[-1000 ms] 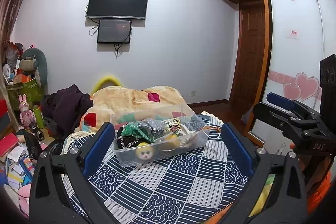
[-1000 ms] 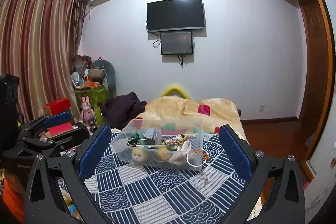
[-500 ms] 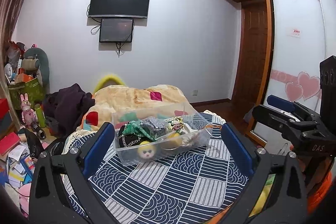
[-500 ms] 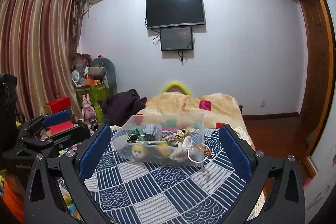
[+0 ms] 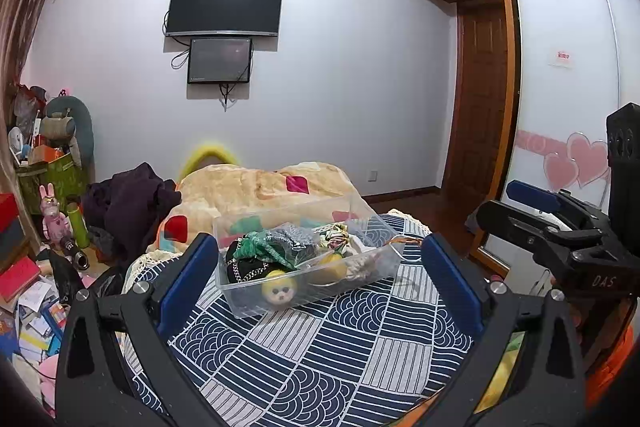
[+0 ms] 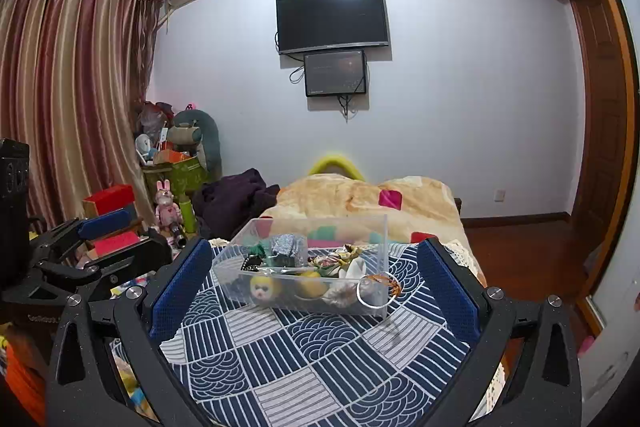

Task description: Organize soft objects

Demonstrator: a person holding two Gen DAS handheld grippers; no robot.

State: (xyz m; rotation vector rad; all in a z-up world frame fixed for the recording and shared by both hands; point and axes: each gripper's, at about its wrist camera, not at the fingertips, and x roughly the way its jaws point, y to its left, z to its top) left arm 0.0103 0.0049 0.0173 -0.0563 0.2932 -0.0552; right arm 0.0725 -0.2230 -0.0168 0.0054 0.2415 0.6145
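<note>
Looking through the left wrist view first, the left gripper (image 5: pixel 316 267) hangs above the bed with jaws wide and holding nothing. The clear plastic storage box (image 5: pixel 304 255) sits ahead on the navy and white patterned bedspread (image 5: pixel 320 355), and it contains the soft things, such as a yellow-haired doll head (image 5: pixel 279 291) and a green cloth (image 5: pixel 260 247). I judge the box collects them.

From the right wrist view, the right gripper (image 6: pixel 316 275) is also wide and holds nothing. An orange-tan blanket (image 6: pixel 360 199) lies behind the box, and a black wall television (image 6: pixel 332 19) hangs beyond.
</note>
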